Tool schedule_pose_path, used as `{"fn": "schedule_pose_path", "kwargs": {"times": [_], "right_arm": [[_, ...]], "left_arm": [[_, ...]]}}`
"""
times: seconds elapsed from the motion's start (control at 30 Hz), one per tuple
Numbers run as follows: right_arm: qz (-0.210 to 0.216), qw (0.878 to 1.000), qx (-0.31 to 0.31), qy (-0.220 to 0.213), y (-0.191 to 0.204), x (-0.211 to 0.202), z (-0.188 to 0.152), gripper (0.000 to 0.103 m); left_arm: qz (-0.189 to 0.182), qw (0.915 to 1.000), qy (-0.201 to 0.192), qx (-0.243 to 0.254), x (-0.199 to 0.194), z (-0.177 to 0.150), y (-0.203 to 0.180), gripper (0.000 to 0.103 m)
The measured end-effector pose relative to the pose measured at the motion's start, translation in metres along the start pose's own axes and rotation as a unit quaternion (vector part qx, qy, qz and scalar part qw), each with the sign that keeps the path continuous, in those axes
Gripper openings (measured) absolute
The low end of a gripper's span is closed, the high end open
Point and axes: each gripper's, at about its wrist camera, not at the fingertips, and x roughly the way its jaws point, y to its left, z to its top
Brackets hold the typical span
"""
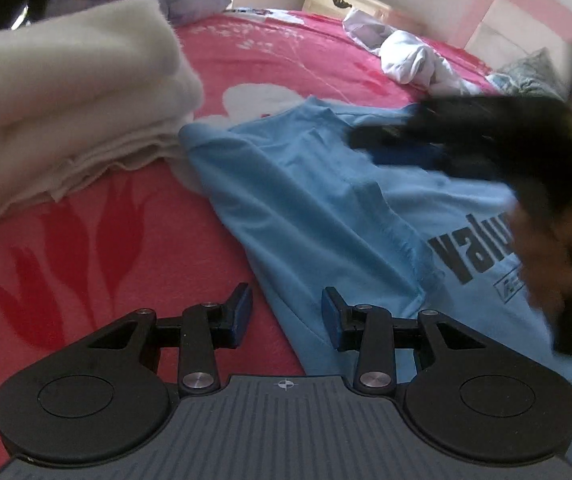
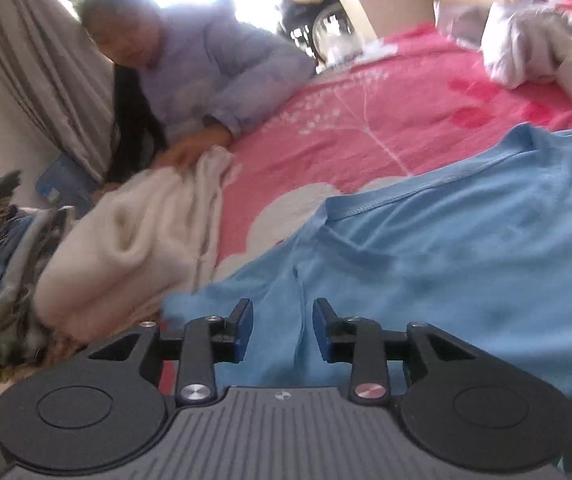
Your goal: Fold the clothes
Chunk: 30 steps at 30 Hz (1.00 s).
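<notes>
In the left wrist view the left tool (image 1: 287, 314) is hovering partly open with nothing between its pads, its right pad over the near left edge of the blue T-shirt (image 1: 326, 200) and its left pad over the pink bed cover (image 1: 85, 264). The shirt is lying on the bed with its long axis running from that near edge up and away to the far right, so the cloth is sitting just ahead and right of this tool. Farther along, the right tool (image 2: 283, 330) is likewise standing partly open and empty over the shirt's body, with the folded white blanket (image 1: 65, 92) lying far left.
</notes>
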Motion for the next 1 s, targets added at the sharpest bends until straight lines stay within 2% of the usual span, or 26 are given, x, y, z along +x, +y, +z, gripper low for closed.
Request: {"fn": "schedule_pose_path", "kwargs": {"times": [0.1, 0.17, 0.23, 0.27, 0.43, 0.5, 0.67, 0.77, 0.83, 0.87, 0.93, 1.0], "right_arm": [[-0.006, 1.000, -0.018, 0.022, 0.006, 0.026, 0.007, 0.037], [-0.010, 1.000, -0.024, 0.015, 0.008, 0.029, 0.007, 0.034], [-0.015, 0.999, -0.029, 0.006, 0.009, 0.031, 0.007, 0.010], [-0.017, 0.999, -0.031, 0.001, 0.010, 0.032, 0.006, 0.004], [-0.038, 0.996, -0.060, -0.059, 0.013, 0.023, 0.007, 0.003], [-0.049, 0.995, -0.056, -0.071, 0.008, 0.028, 0.009, 0.003], [-0.043, 0.996, -0.064, -0.052, -0.004, 0.048, 0.009, 0.005], [-0.042, 0.993, -0.071, -0.079, 0.001, 0.034, 0.011, 0.016], [-0.031, 0.990, -0.087, -0.103, 0.010, 0.020, 0.012, 0.016], [-0.014, 0.990, -0.101, -0.101, 0.016, 0.016, 0.012, 0.016], [0.033, 0.986, -0.146, -0.066, 0.033, 0.016, 0.012, 0.016], [0.050, 0.977, -0.206, -0.034, 0.054, 0.022, 0.008, 0.018]], "left_arm": [[0.002, 1.0000, -0.003, 0.006, -0.001, -0.002, 0.000, 0.037], [0.005, 0.9999, -0.005, 0.010, -0.001, -0.004, 0.000, 0.037], [0.012, 0.9998, -0.007, 0.016, -0.001, -0.006, -0.002, 0.035], [0.015, 0.9997, -0.010, 0.019, -0.001, -0.008, -0.002, 0.034], [0.031, 0.9992, -0.014, 0.023, -0.002, -0.013, -0.006, 0.031], [0.034, 0.9991, -0.013, 0.022, -0.003, -0.014, -0.007, 0.030], [0.037, 0.9988, -0.017, 0.027, -0.005, -0.017, -0.008, 0.031], [0.035, 0.9988, -0.020, 0.026, -0.005, -0.018, -0.006, 0.031], [0.032, 0.9991, -0.023, 0.019, -0.006, -0.020, -0.005, 0.031], [0.029, 0.9991, -0.025, 0.015, -0.007, -0.021, -0.004, 0.031], [0.026, 0.9991, -0.029, 0.015, -0.008, -0.023, -0.004, 0.030], [0.030, 0.9987, -0.033, 0.024, -0.008, -0.025, -0.007, 0.030]]}}
